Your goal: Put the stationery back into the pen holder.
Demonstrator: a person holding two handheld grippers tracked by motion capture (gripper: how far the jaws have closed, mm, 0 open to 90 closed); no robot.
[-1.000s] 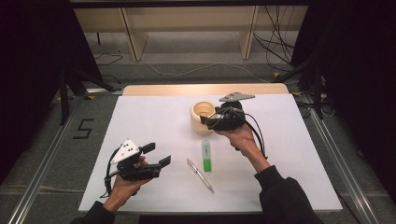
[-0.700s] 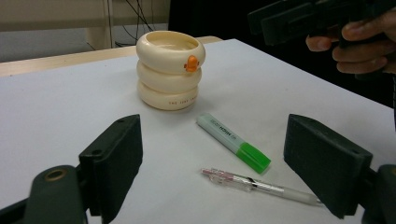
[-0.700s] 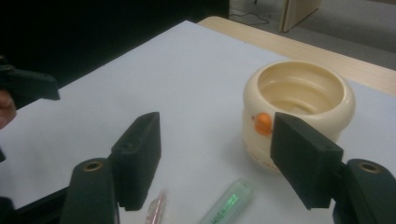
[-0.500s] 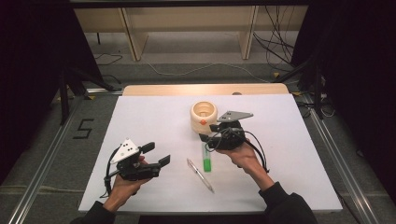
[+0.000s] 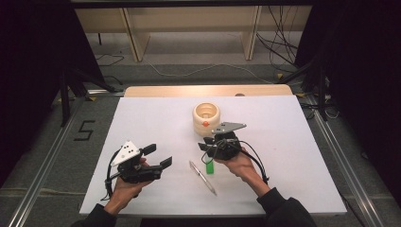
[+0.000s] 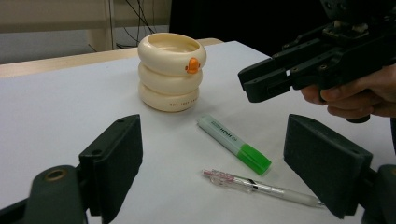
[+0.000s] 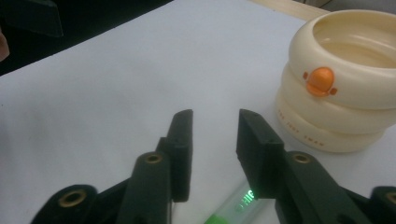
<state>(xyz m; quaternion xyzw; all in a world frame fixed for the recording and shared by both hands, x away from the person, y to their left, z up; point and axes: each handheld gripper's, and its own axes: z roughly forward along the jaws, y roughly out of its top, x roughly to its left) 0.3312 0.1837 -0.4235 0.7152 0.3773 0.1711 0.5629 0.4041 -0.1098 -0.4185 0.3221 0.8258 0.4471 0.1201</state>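
A green highlighter lies on the white table, and a clear pen lies just nearer me. Behind them stands a cream ringed cup with an orange beak. My right gripper hovers low over the highlighter's far end. Its jaws have just been closing; a gap remains, and the highlighter shows below it, untouched. My left gripper is held open at the front left, with nothing between its jaws.
The white sheet covers the table, with a bare wooden strip along the far edge. A "5" mark is on the floor at the left, and metal rails run along both sides.
My right gripper has come back from beside the cup and dropped over the highlighter, with its jaws narrowing. The left gripper has stayed where it was.
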